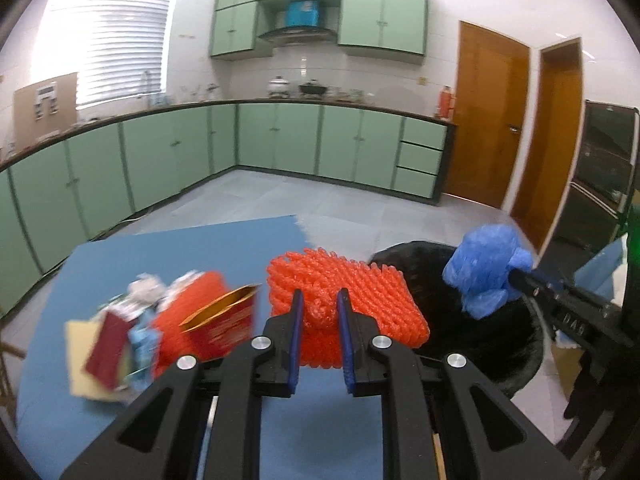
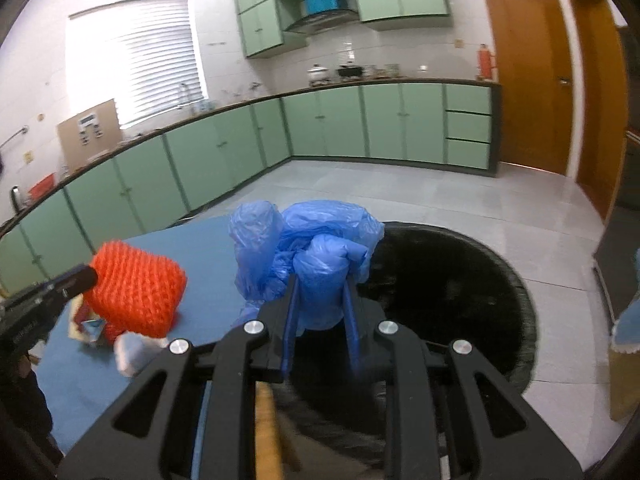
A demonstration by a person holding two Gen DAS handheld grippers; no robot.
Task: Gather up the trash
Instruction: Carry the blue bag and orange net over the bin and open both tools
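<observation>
The left tool (image 1: 319, 312) pinches the soft, springy orange foam net (image 1: 344, 300) by its near edge. The right tool (image 2: 320, 304) clamps the light, crumpled blue plastic bag (image 2: 308, 248) at its bunched middle, beside the surface's right edge over the black bin (image 2: 460, 280).

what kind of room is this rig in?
Most likely a home kitchen: green base cabinets under a long countertop, a range hood over pots on the stove, wooden doors to the right.

We see the left gripper (image 1: 319, 304) clamped on orange foam netting (image 1: 344, 296) above the blue table (image 1: 180, 248). The right gripper (image 1: 516, 276) holds a crumpled blue plastic bag (image 1: 484, 266) over the black bin (image 1: 440, 280). Blurred litter pile (image 1: 160, 320) at left.
</observation>
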